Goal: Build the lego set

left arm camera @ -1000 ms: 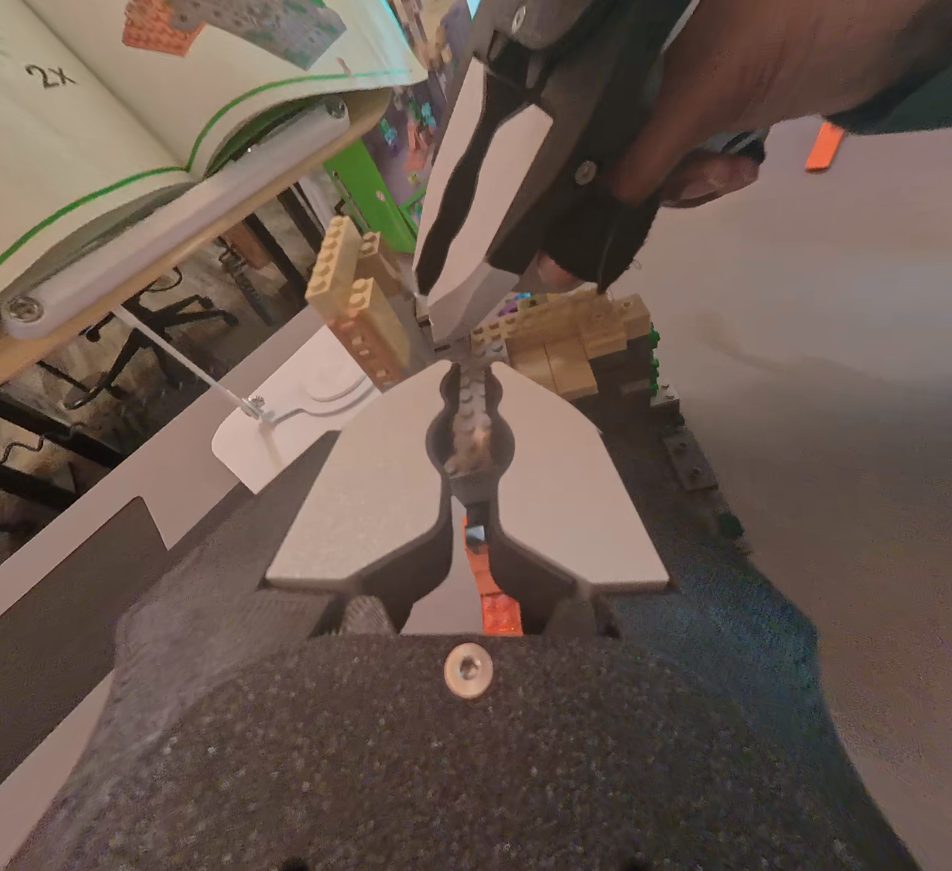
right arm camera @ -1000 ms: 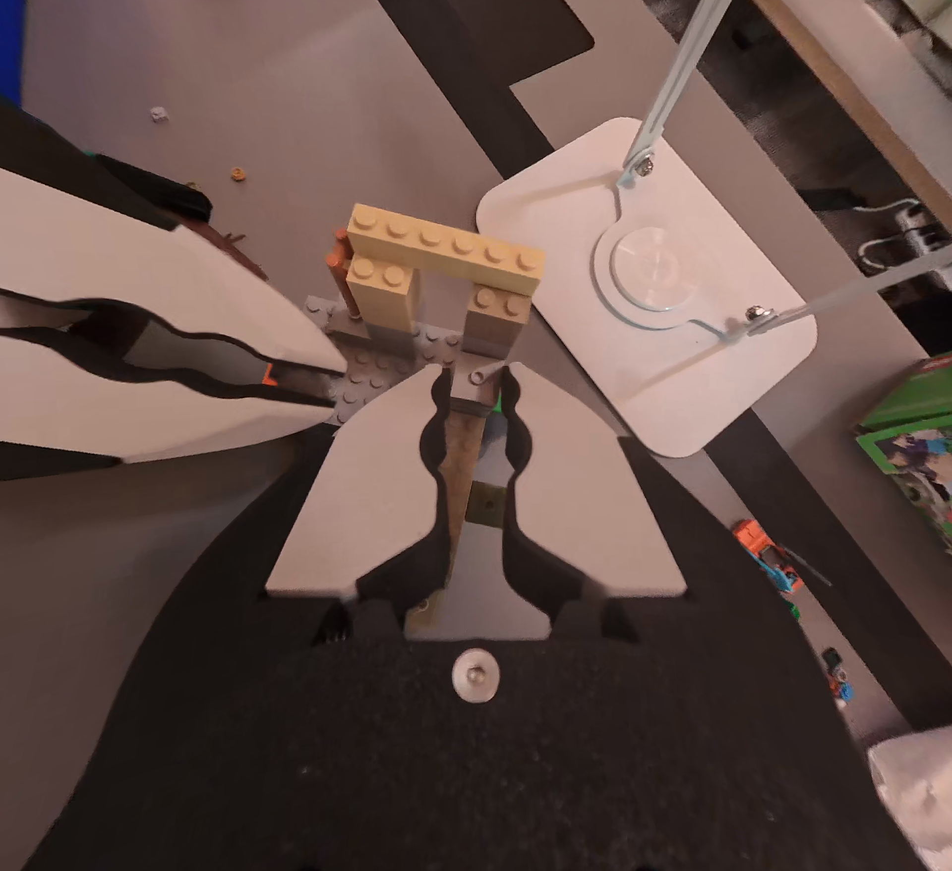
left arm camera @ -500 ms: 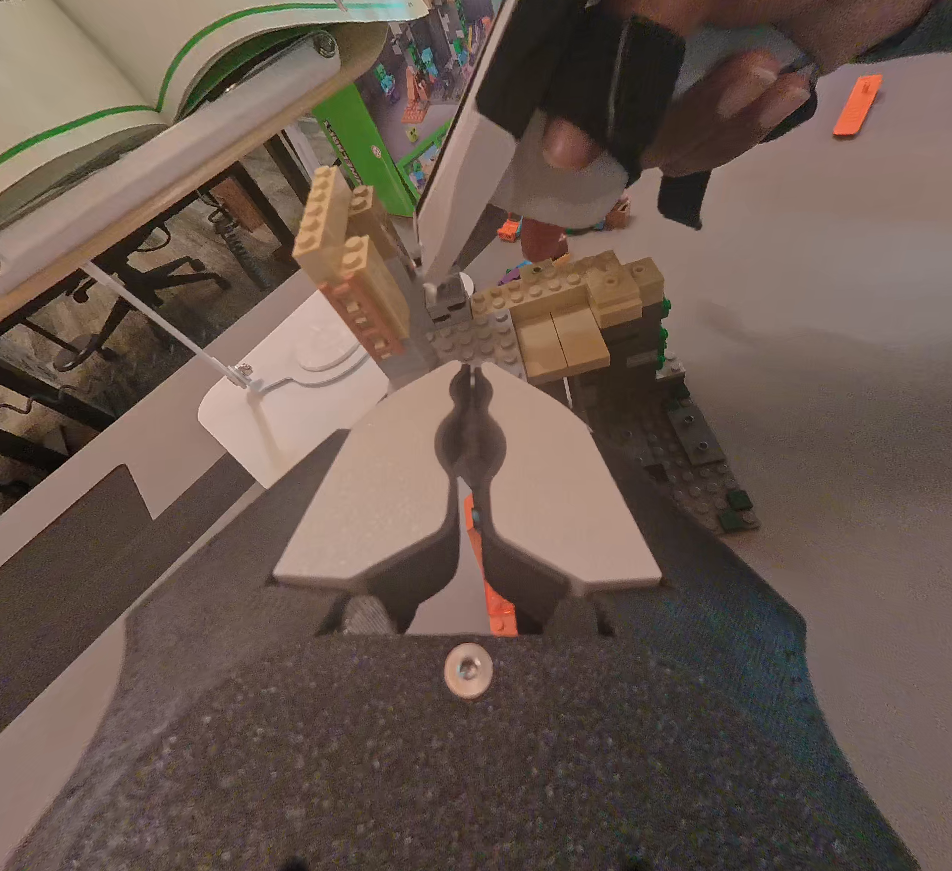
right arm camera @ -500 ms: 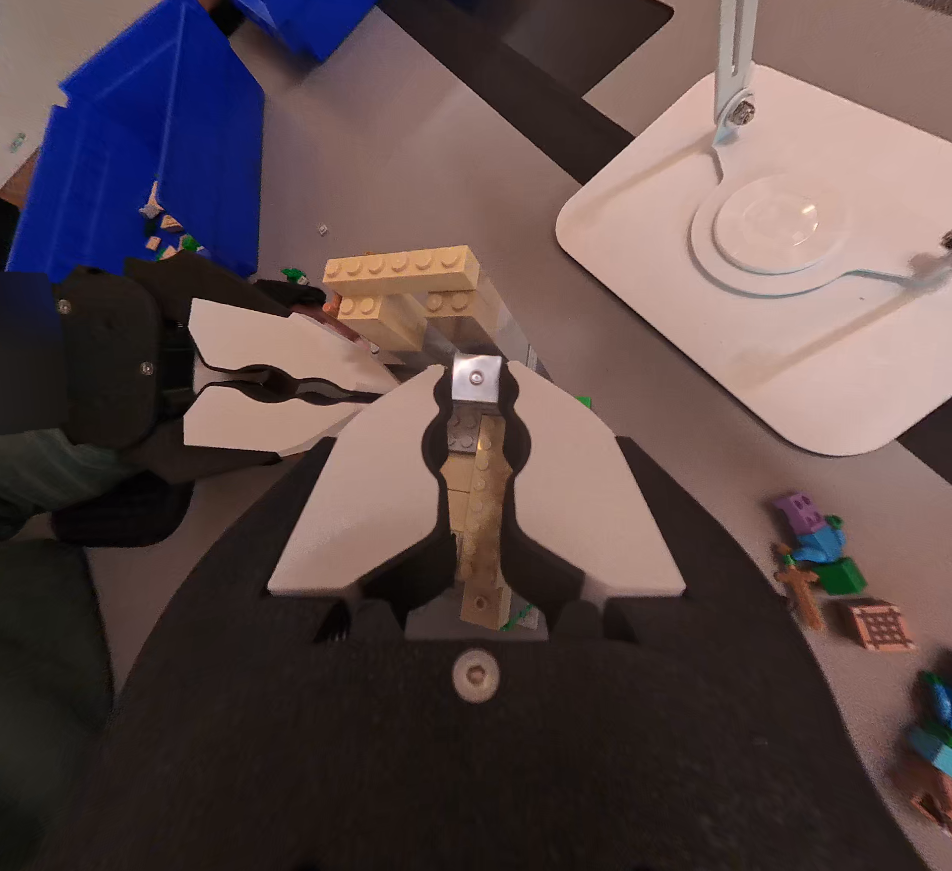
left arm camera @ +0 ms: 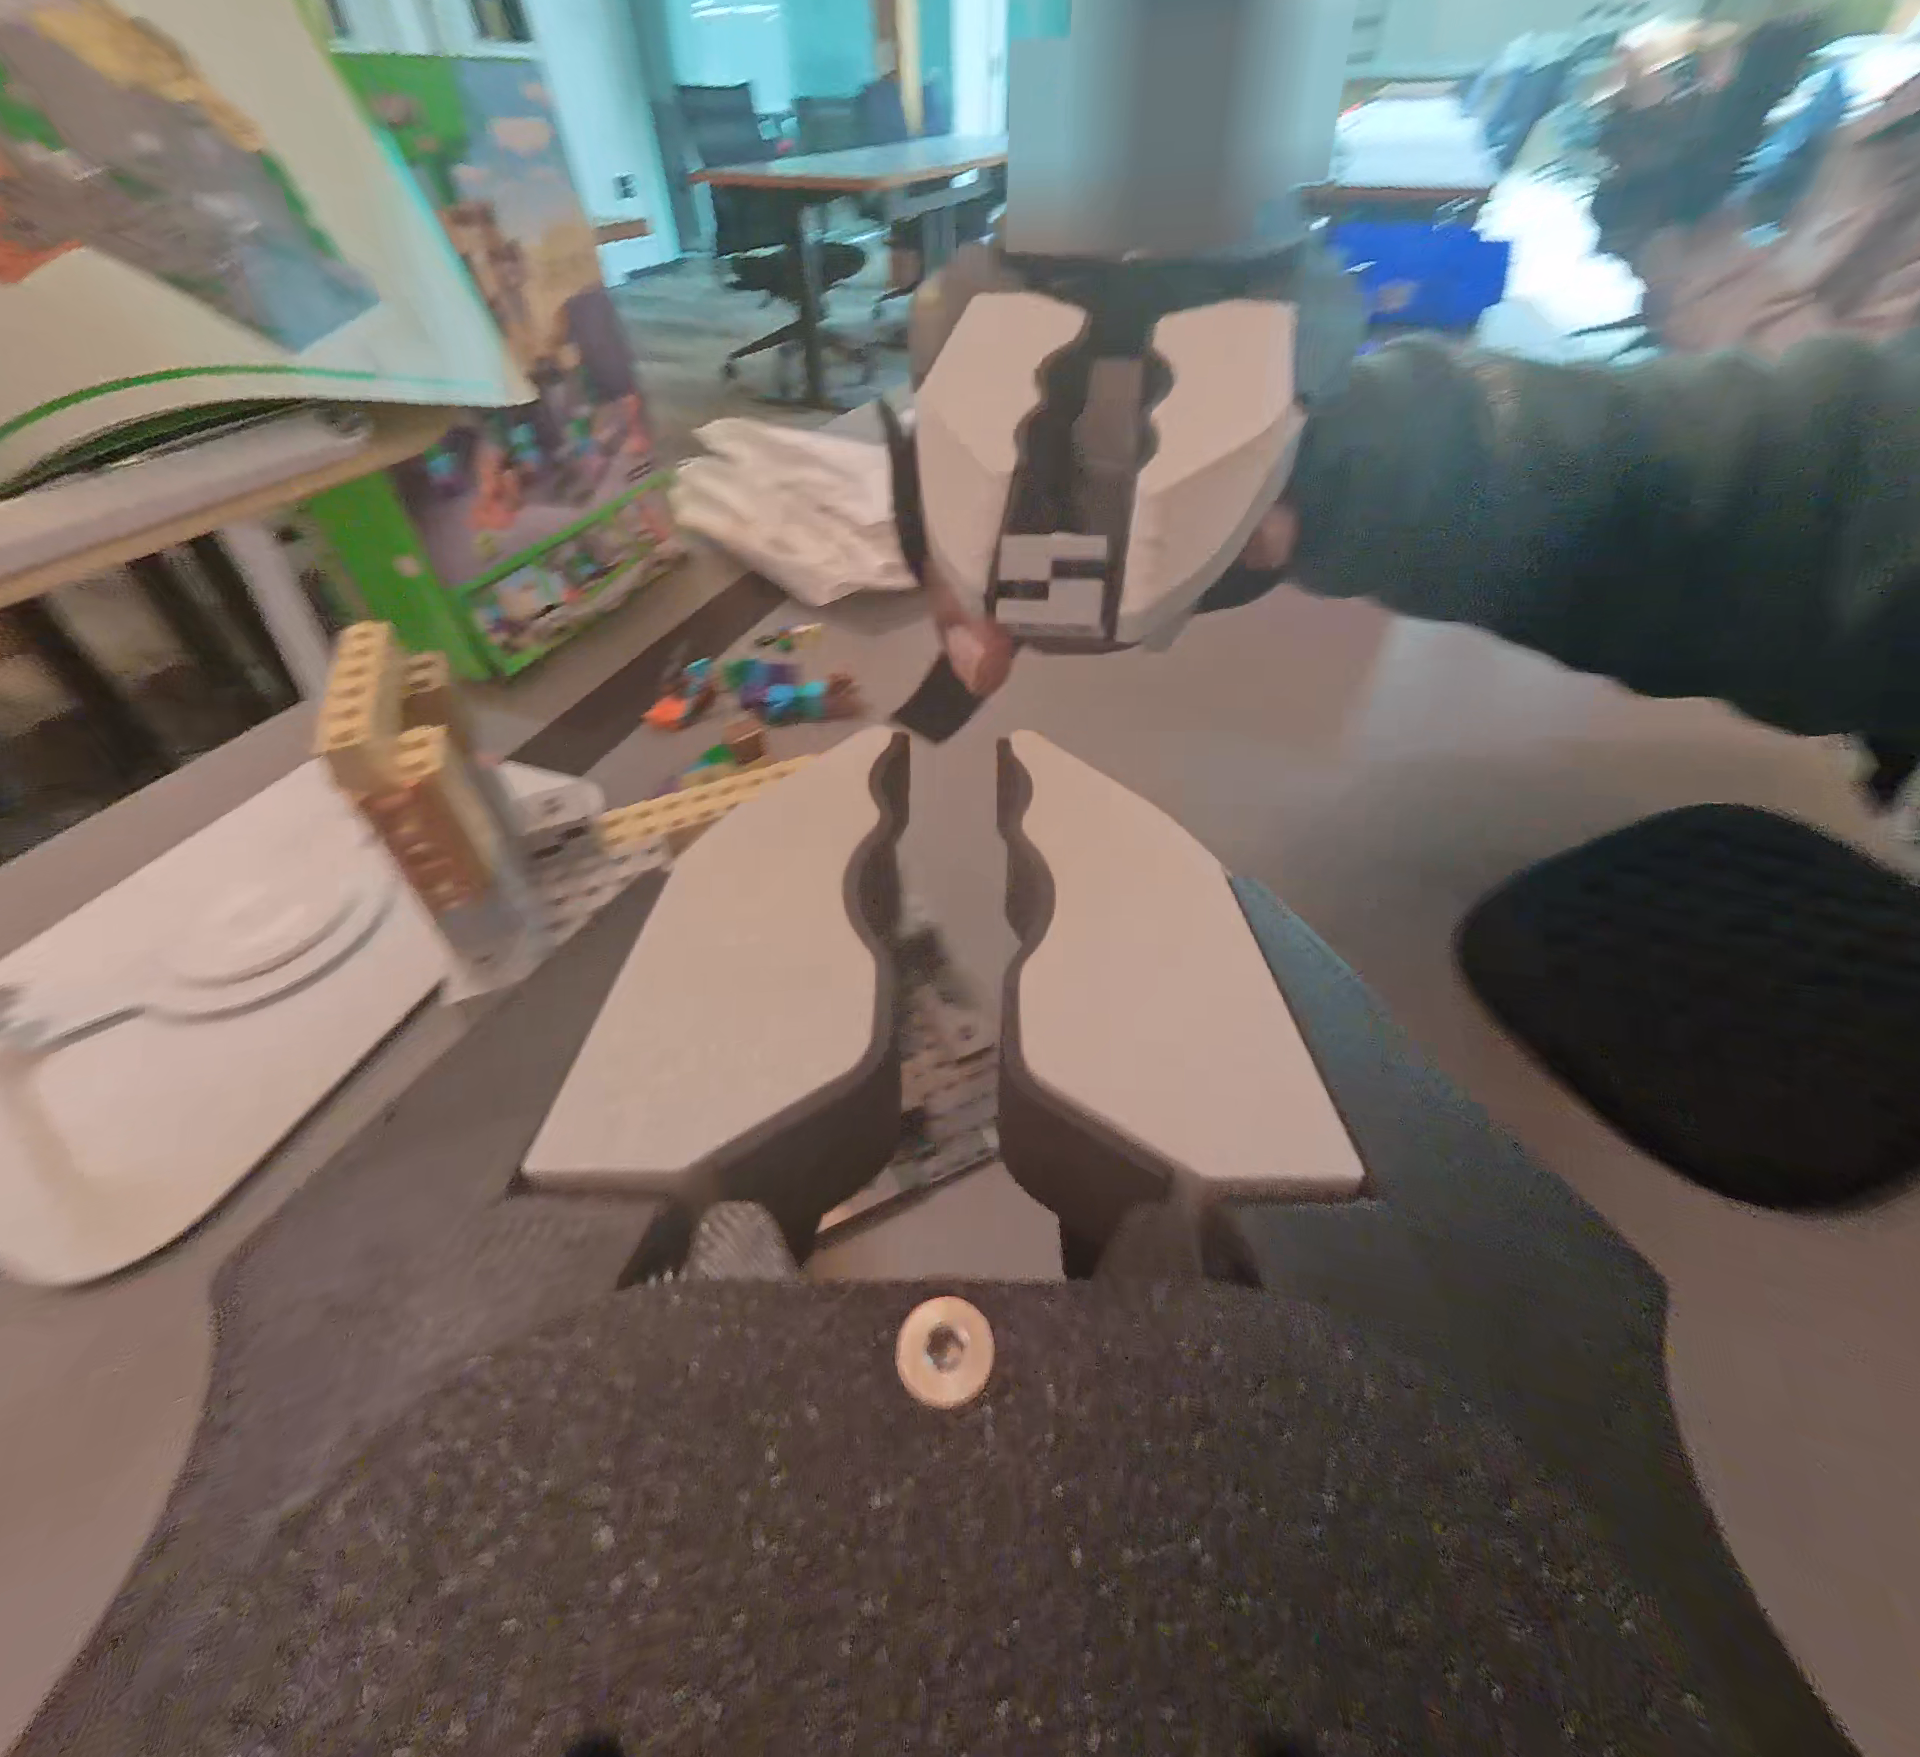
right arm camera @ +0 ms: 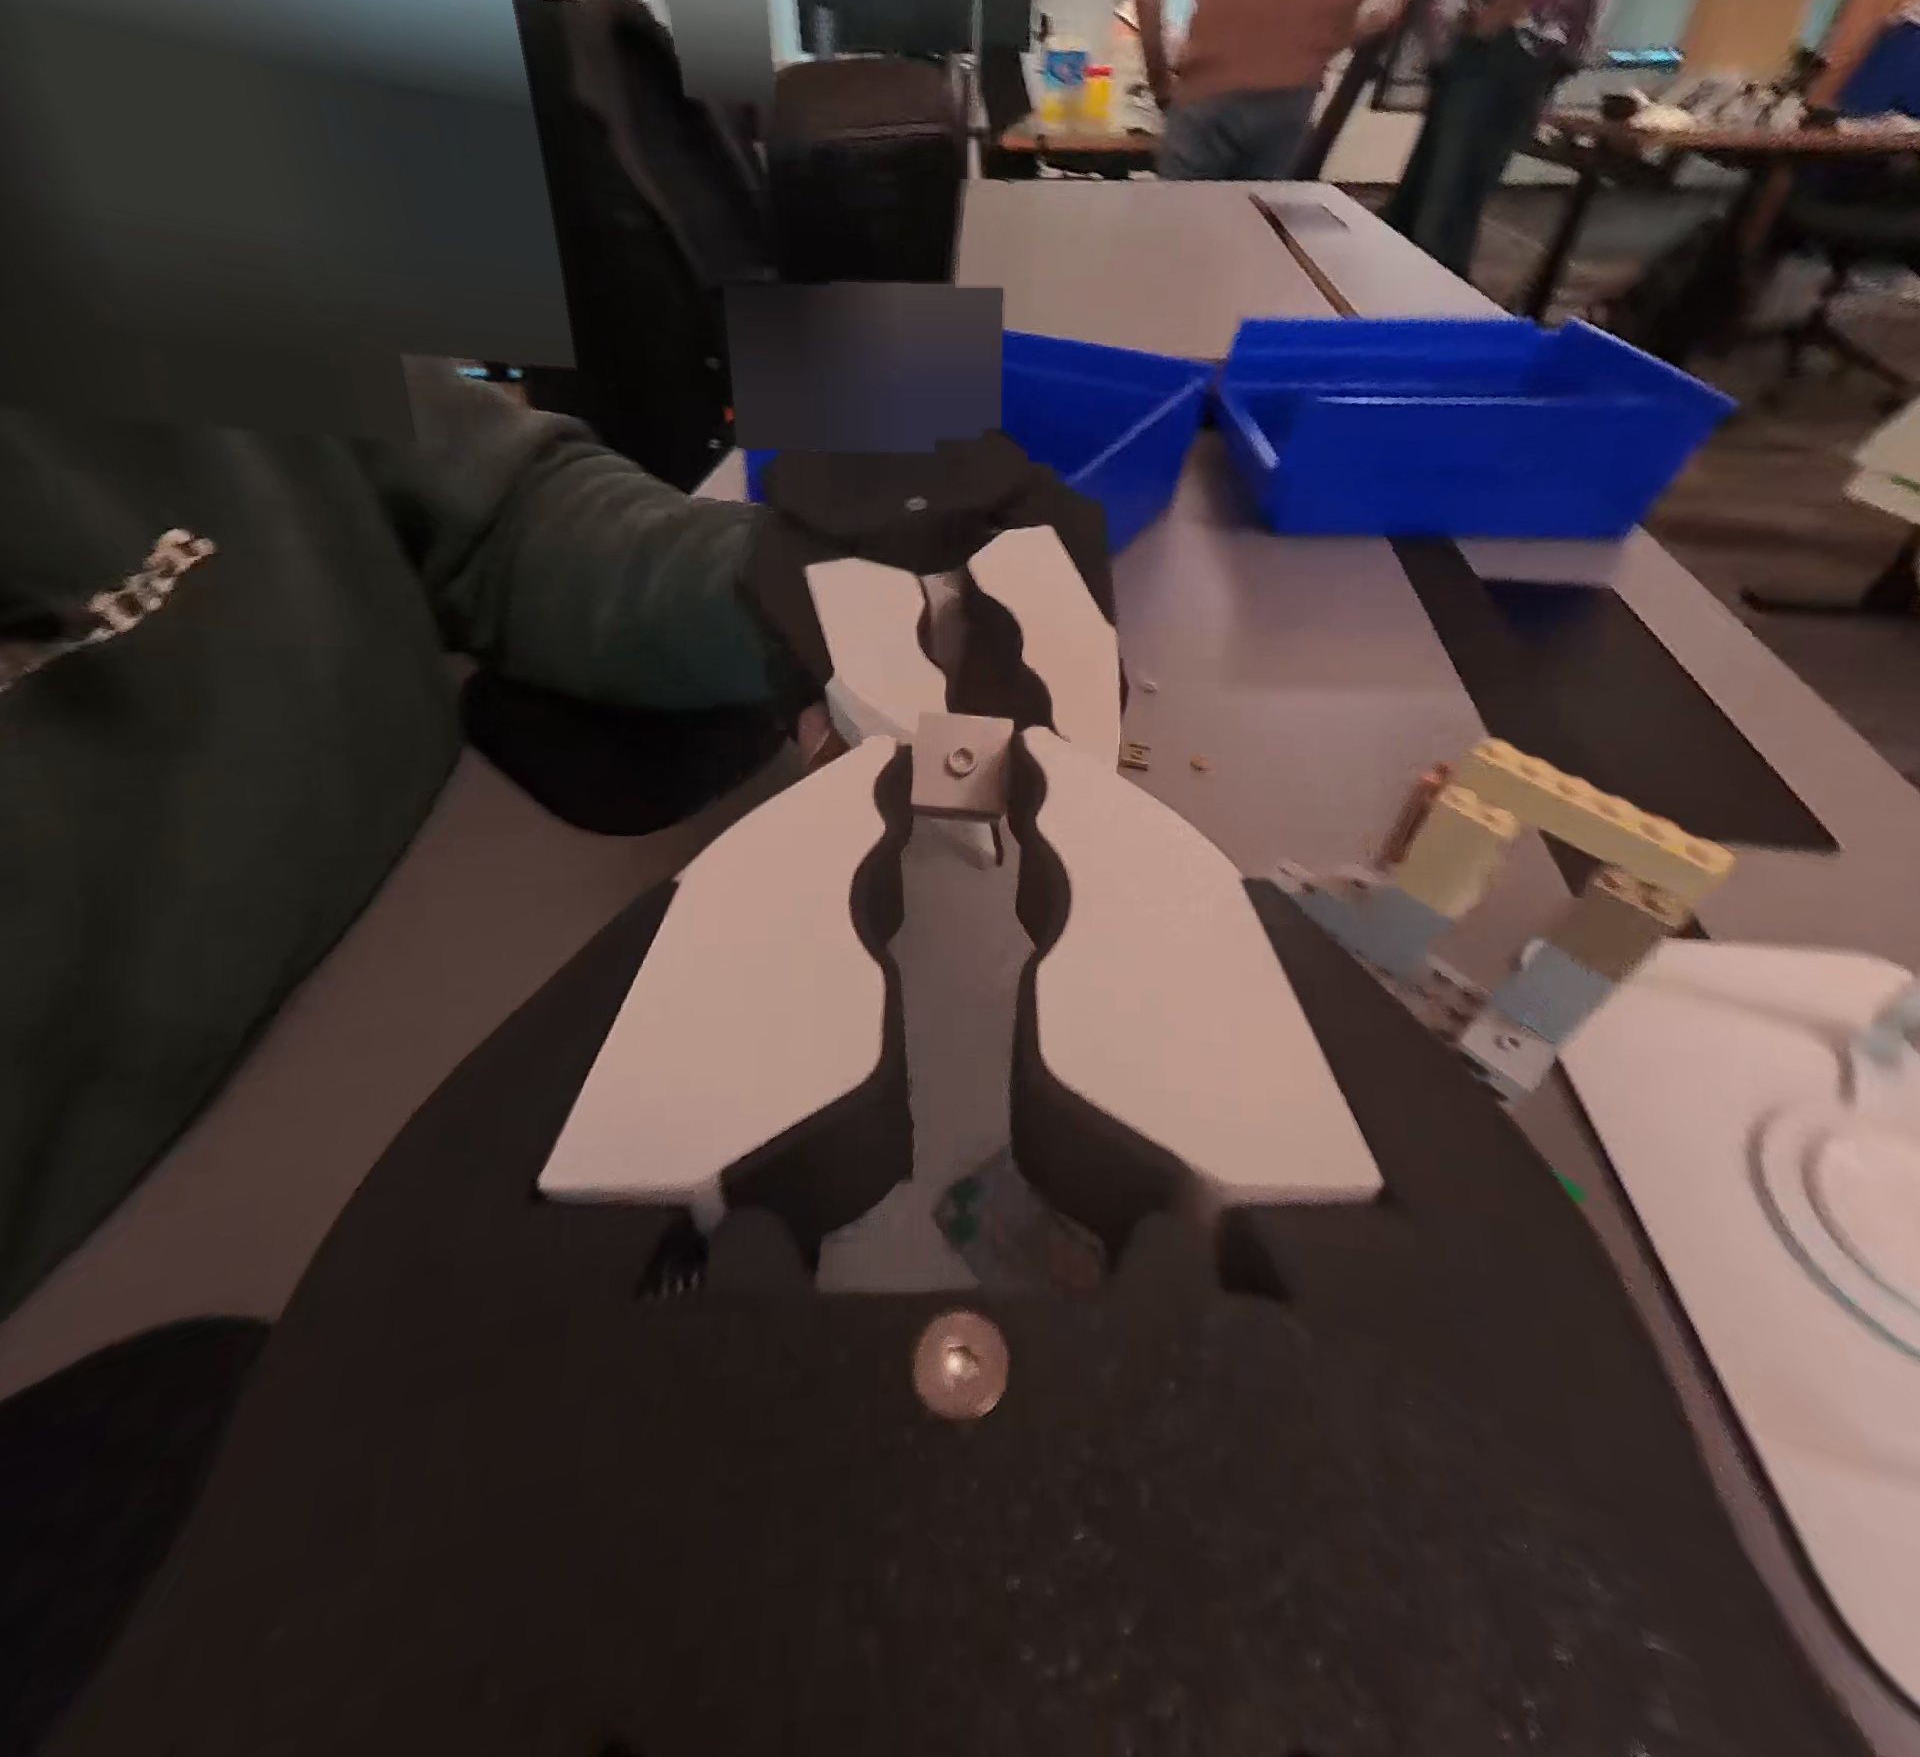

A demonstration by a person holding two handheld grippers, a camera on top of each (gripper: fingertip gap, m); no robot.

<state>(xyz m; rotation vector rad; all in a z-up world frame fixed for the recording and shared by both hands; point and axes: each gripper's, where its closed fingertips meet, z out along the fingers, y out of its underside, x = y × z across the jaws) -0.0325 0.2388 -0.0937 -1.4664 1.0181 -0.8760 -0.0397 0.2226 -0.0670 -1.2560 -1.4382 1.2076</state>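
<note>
Right gripper (right arm camera: 958, 751) fingers pinching small grey brick (right arm camera: 958, 765), lifted off tan arch build (right arm camera: 1538, 860). Left gripper (left arm camera: 948, 751) fingers slightly spread, empty. Next: realign, seat it.

Tan brick arch (right arm camera: 1558, 834) upright on grey plate (right arm camera: 1382, 938) (blurred); small grey piece (right arm camera: 958, 765) pinched aloft.

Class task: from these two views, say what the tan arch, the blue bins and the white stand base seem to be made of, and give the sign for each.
Tan arch: probably moulded plastic, going by the studded tops, though blur hides the finish.
Blue bins: likely rigid plastic, with even saturated colour and thin straight walls.
White stand base: smooth painted metal or plastic, cannot tell which; it is a flat sheet with rounded corners.
</note>
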